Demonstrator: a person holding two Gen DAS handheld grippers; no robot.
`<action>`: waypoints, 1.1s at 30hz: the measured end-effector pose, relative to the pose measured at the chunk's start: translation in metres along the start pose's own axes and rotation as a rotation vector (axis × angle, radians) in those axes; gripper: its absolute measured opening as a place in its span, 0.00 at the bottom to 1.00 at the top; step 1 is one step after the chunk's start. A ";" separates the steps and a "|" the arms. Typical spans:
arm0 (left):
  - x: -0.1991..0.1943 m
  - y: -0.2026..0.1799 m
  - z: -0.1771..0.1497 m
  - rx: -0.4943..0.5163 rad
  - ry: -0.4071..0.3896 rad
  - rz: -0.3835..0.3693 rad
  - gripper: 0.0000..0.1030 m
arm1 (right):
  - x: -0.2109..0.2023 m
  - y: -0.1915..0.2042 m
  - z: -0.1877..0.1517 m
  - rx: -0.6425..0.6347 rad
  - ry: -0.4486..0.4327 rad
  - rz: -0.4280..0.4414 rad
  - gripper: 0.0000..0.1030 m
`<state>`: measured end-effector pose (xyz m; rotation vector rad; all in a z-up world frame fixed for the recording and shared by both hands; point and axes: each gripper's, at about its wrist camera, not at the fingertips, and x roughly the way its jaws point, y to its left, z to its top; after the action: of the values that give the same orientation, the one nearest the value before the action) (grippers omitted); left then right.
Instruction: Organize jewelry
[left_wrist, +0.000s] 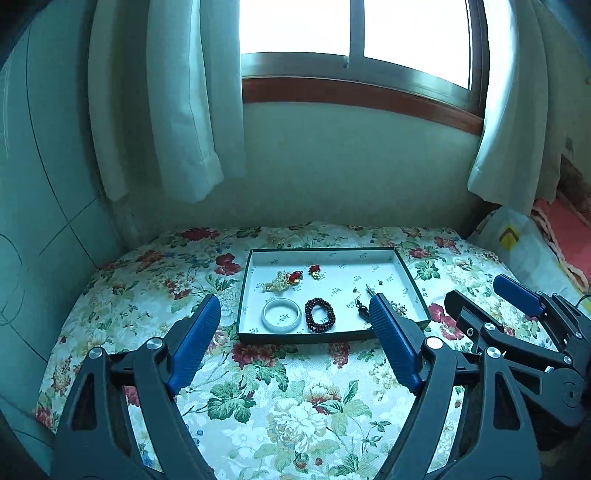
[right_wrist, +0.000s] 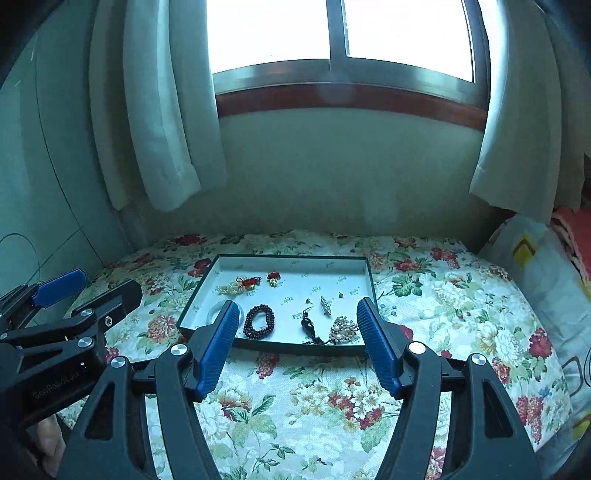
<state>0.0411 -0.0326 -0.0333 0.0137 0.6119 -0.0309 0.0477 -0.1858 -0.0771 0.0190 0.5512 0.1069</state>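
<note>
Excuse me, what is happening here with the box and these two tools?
A person holds two grippers above a bed with a floral cover. Both the left gripper and the right gripper are open and hold nothing. In front of them lies a shallow box with jewelry already inside: a pale bangle, a dark bead bracelet, a gold brooch, a pearl piece and small red charms. No piece is being touched at this moment.

Shallow dark-rimmed cardboard tray (right_wrist: 370, 275) on flower-printed bedspread (right_wrist: 295, 406), below window wall.

In tray: white bangle (left_wrist: 281, 314) near-left; dark beaded bracelet (right_wrist: 258, 320) just right of it; black pendant (right_wrist: 308, 325) and gold filigree brooch (right_wrist: 343, 328) near-right; pearl strand (left_wrist: 275, 283) and two red-tasselled charms (right_wrist: 273, 277) behind, far-left.
</note>
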 end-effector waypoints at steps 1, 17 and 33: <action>-0.007 0.001 0.000 -0.002 -0.010 0.000 0.81 | -0.007 0.002 0.001 -0.003 -0.008 0.002 0.64; -0.079 0.003 0.006 -0.005 -0.119 0.014 0.86 | -0.070 0.011 0.006 -0.016 -0.111 -0.005 0.64; -0.110 -0.002 0.029 0.002 -0.192 0.013 0.89 | -0.098 0.009 0.024 0.001 -0.180 -0.012 0.64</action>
<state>-0.0323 -0.0327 0.0531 0.0166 0.4200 -0.0201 -0.0242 -0.1875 -0.0052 0.0257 0.3719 0.0928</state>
